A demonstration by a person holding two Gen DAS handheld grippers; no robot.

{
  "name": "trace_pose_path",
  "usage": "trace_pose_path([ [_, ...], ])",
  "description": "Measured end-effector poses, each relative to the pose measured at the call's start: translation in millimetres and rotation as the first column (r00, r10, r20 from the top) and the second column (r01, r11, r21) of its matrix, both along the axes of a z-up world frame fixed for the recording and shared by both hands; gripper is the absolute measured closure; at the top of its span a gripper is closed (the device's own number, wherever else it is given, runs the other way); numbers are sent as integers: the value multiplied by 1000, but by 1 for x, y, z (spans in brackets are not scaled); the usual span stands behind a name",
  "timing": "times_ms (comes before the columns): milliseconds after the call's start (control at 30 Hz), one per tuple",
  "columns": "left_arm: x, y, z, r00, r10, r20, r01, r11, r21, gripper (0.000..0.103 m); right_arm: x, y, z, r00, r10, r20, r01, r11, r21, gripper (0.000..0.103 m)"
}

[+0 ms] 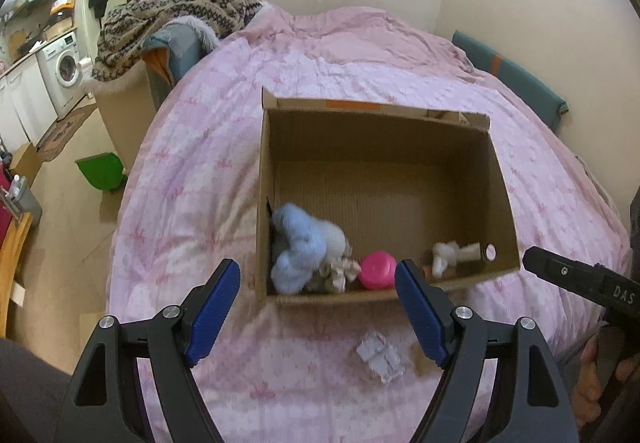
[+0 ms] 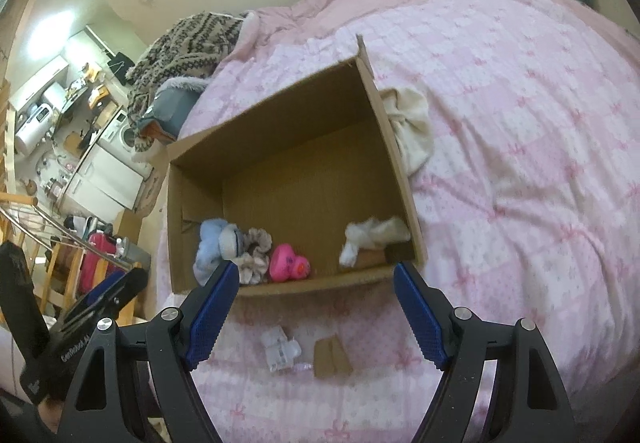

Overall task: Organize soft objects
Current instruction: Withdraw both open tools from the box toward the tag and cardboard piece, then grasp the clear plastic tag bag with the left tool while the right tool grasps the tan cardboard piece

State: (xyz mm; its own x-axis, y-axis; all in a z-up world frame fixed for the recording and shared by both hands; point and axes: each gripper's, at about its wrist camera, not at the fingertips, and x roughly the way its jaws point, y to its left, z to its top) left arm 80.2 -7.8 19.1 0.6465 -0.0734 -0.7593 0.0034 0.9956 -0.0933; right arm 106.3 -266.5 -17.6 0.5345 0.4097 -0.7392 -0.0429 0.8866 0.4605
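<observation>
An open cardboard box [image 1: 380, 135] [image 2: 280, 123] stands on the pink bed. Along its near wall lie a fluffy light-blue toy [image 1: 296, 251] [image 2: 210, 247], a frilly scrunchie [image 2: 254, 253], a pink toy [image 1: 378, 269] [image 2: 286, 263] and a white soft toy [image 1: 444, 255] [image 2: 374, 233]. A cream cloth [image 2: 412, 127] lies on the bed outside the box's right wall. My left gripper [image 1: 318, 319] is open and empty above the bed before the box. My right gripper [image 2: 316, 319] is open and empty too, just before the box's near wall.
A small white packet [image 1: 378, 357] [image 2: 278, 351] and a brown card scrap [image 2: 330, 357] lie on the bed cover [image 1: 200, 163] between the grippers and the box. A patterned blanket [image 1: 176, 11] is heaped at the bed's far left. A green bin [image 1: 102, 171] stands on the floor.
</observation>
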Motion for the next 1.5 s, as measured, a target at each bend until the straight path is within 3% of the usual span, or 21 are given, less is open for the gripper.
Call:
trace_pose_path([
  [367,3,9,-33,991,66,-119,-66,998,-2,25,-14,-13,-25,993,-46,-107,41,998,-47,19],
  [500,8,-8,-61,974,-11,-226,6,1000,-26,25,-12,-18,-32,988,-73,-135,67,997,-47,19],
  [633,13,-41,-95,935,-99,-342,95,995,-30,25,-8,-15,-35,986,-76,-149,67,996,-63,19],
  [867,16,-81,-130,915,-143,-377,148,989,-16,26,-7,-17,-38,983,-91,-157,80,994,-79,19],
  [967,19,-82,-142,904,-129,-407,138,990,-8,37,-8,-18,-39,983,-96,-159,83,993,-83,19],
  [1000,19,-80,-144,901,-120,-417,124,992,-17,49,-8,-19,-39,983,-96,-159,84,993,-82,19],
  [1133,19,-71,-144,899,-121,-422,102,992,-68,62,-7,-19,-41,982,-93,-166,81,994,-77,19],
  [1167,18,-71,-145,894,-136,-427,112,990,-81,70,-7,-19,-42,982,-91,-168,79,994,-77,19],
  [1233,15,-72,-146,887,-155,-435,126,987,-94,71,-6,-16,-43,981,-85,-173,72,994,-80,19],
  [1300,12,-74,-145,880,-184,-437,159,983,-93,84,-5,-14,-44,981,-83,-176,68,994,-88,19],
  [1433,6,-72,-131,883,-177,-435,163,984,-70,90,-1,-9,-50,979,-58,-198,43,996,-78,19],
  [1500,5,-60,-120,884,-153,-442,139,988,-65,92,2,-3,-57,974,-23,-227,10,998,-59,28],
])
